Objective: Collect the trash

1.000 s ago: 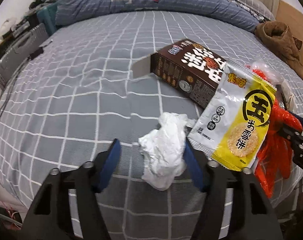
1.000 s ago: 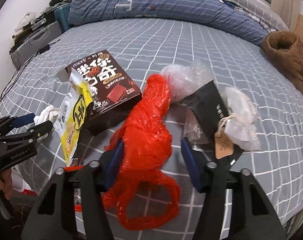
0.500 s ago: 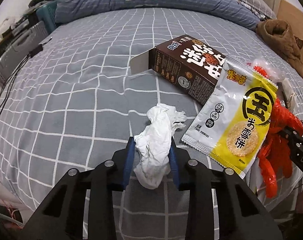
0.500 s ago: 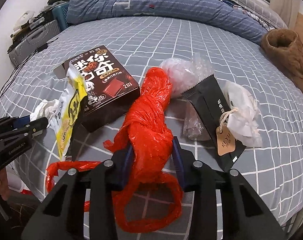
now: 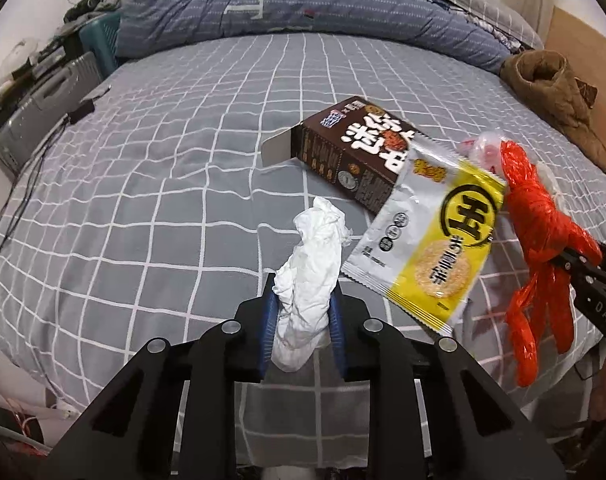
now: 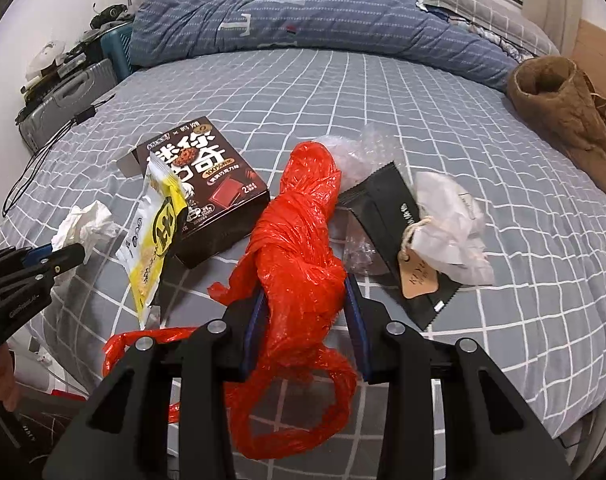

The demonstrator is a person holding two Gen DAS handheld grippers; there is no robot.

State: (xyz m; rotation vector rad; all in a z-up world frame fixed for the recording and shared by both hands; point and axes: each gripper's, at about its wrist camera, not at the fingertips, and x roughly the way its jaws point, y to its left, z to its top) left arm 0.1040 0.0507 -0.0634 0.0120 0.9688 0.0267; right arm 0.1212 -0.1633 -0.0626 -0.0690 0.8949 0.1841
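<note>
Nearest the cameras, the left tongs (image 5: 301,320) are pinched tight on a crumpled white tissue (image 5: 309,276), and the right tongs (image 6: 305,320) are clamped on the bunched middle of a red plastic bag (image 6: 299,256), whose loose handles trail toward the bed's near edge. So two pieces of trash are gripped but neither looks put away yet; no bin shows in either view. Just beyond them on the grey checked bed (image 5: 143,200) a yellow-and-silver snack packet (image 5: 427,236) leans on a brown chocolate box (image 6: 207,192), and further right lie a black sachet (image 6: 387,216), a small white pouch with a tag (image 6: 451,232) and a clear crinkled wrapper (image 6: 355,152), all still to be collected. At the far end are a blue quilt (image 6: 303,16) and a brown garment (image 6: 567,112). Compared with a second ago, both tongs stood spread around their items and have since closed, and the tissue and bag now appear raised slightly off the sheet
</note>
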